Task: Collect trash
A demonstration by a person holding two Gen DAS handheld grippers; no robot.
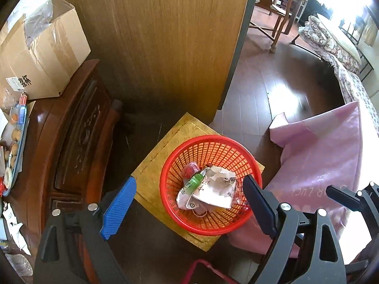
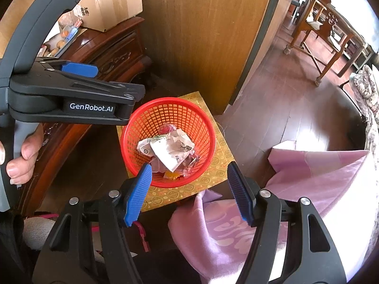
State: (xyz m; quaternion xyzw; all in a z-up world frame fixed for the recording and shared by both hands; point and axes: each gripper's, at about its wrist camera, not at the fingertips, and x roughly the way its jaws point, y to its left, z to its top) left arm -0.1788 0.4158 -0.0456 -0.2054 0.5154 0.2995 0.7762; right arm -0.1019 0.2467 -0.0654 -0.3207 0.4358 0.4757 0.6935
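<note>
From the left wrist we see our left claw (image 1: 189,203) spread wide and empty above the red basket (image 1: 180,213), which sits on a gold mat (image 1: 151,165) and holds crumpled paper trash (image 1: 213,189). From the right wrist, our right claw (image 2: 189,189) also gapes empty over that basket (image 2: 203,165), beside pink cloth (image 2: 319,172).

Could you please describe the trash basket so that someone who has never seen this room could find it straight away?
Beside the tall brown wooden panel, a gold patterned mat lies on the dark floor. On it stands the round red plastic lattice basket, holding crumpled paper wrappers; it is the only red openwork container there.
</note>
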